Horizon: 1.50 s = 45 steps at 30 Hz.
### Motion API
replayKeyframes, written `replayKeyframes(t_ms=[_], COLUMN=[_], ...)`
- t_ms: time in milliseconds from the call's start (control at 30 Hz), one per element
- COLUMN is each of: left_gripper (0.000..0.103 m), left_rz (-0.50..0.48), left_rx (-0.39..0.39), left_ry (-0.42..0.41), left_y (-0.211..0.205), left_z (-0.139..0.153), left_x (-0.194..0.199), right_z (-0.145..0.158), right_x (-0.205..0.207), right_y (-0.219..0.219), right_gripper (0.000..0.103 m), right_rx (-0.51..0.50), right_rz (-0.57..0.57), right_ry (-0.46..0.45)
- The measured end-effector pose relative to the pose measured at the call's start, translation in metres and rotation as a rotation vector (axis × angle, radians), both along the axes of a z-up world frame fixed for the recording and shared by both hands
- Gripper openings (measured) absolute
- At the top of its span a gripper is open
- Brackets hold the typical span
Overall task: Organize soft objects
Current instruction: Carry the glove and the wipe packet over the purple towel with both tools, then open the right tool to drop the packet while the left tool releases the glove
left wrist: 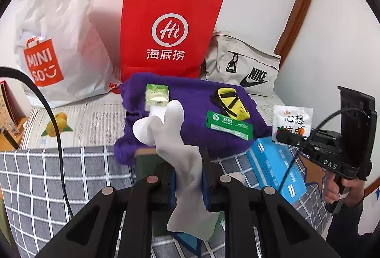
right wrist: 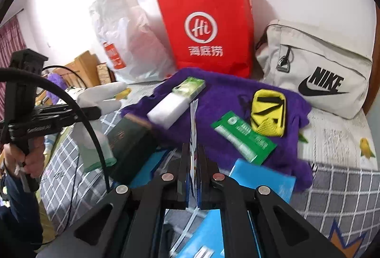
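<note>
My left gripper [left wrist: 187,177] is shut on a pair of white socks [left wrist: 166,129] that stick up over a purple fluffy cloth [left wrist: 190,139]. In the right wrist view the same socks [right wrist: 102,96] show at the left, held by that gripper [right wrist: 97,111]. My right gripper [right wrist: 194,148] is shut on a thin white packet [right wrist: 193,120], seen edge-on. The left wrist view shows this packet [left wrist: 293,120] with printed characters, held at the right gripper's tip [left wrist: 281,136]. On the purple cloth [right wrist: 225,91] lie a green tissue pack [right wrist: 190,85], a yellow pouch [right wrist: 268,113] and a green wipes packet [right wrist: 244,136].
A white plastic bag [left wrist: 54,39], a red paper bag [left wrist: 168,29] and a grey sports bag [left wrist: 242,67] stand against the wall. A blue box [left wrist: 275,167] and a dark green box [right wrist: 130,146] lie on the grey checked blanket [left wrist: 35,174]. A hand [left wrist: 337,189] holds the right gripper.
</note>
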<state>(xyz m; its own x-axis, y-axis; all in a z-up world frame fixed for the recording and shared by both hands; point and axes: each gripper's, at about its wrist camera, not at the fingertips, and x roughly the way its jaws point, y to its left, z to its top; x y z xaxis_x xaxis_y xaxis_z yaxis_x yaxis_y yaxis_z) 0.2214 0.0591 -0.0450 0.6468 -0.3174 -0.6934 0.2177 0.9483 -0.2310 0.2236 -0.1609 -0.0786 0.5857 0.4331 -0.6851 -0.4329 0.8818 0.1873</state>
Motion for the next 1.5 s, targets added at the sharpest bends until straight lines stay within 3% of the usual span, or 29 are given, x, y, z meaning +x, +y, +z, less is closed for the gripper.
replayKeyframes(t_ms=[300,600,1000,1200,1300,1400,1500], left_gripper=[0.017,0.017,0.017,0.017,0.017,0.017,0.017], left_rz=[-0.019,-0.019,-0.031,-0.012,-0.009,0.002,-0.003], left_rx=[0.004,0.018,0.039,0.039,0.061,0.069,0.058], left_ry=[-0.006,0.017,0.051,0.068,0.075,0.09,0.106], left_y=[-0.015,-0.027,-0.04,-0.042,-0.047,-0.05,-0.052], left_z=[0.008,-0.008,-0.032,-0.034,-0.035,-0.037,-0.04], left_x=[0.049,0.093,0.113,0.123,0.13,0.138,0.144], right_z=[-0.01,-0.047,-0.082,-0.081,-0.081,-0.08,-0.076], right_x=[0.057,0.105,0.117,0.117,0.116,0.114,0.112], right_y=[0.001,-0.01,-0.024,-0.027,-0.028,-0.027,-0.024], right_gripper=[0.004,0.004,0.005,0.009,0.018,0.041,0.045], right_rx=[-0.052,-0.166,-0.089,-0.127,-0.149,-0.215,-0.249], right_rz=[-0.01,-0.056,0.017,-0.007,-0.016,-0.034,-0.033], right_ry=[0.026,0.106,0.278,0.267,0.259,0.228,0.186])
